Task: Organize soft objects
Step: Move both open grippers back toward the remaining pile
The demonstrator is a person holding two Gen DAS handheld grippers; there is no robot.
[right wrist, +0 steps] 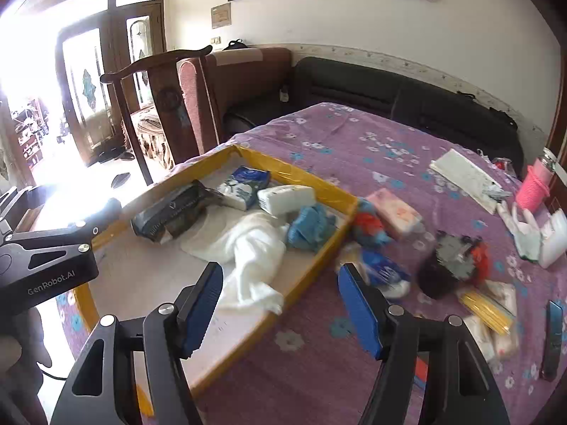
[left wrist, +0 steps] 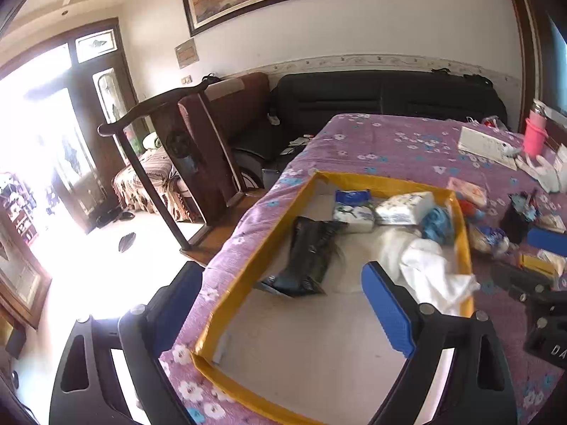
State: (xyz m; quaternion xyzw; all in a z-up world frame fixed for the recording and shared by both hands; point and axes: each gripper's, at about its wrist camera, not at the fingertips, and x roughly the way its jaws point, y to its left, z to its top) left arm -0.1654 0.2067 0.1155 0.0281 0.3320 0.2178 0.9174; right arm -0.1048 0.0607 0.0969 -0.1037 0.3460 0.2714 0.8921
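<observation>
The white cloth (right wrist: 248, 248) lies crumpled inside the yellow-rimmed tray (right wrist: 319, 191), toward its near right side, its long axis running from the tray's middle down toward the near right rim, where one end trails almost onto the edge. Around it in the tray sit a blue crumpled cloth (right wrist: 308, 226) just to its right against the rim, two tissue packs (right wrist: 262, 191) at the far side, and a dark pouch (right wrist: 173, 212) to the left, lying slantwise with its long axis from near left to far right. So part of the sorting looks done, yet soft things are left outside on the purple flowered counter (right wrist: 354, 134): a red and blue plush toy (right wrist: 368, 226) just beside the tray's right rim, a pink tissue pack (right wrist: 397, 212) touching it, and a blue-and-white packet (right wrist: 382, 272) nearer, among blurred clutter further right. The right gripper (right wrist: 280, 304) hovers over the tray's near right rim, jaws well apart with nothing between them. The left gripper (left wrist: 280, 304) hangs over the tray's near left side, jaws spread wide and empty.
</observation>
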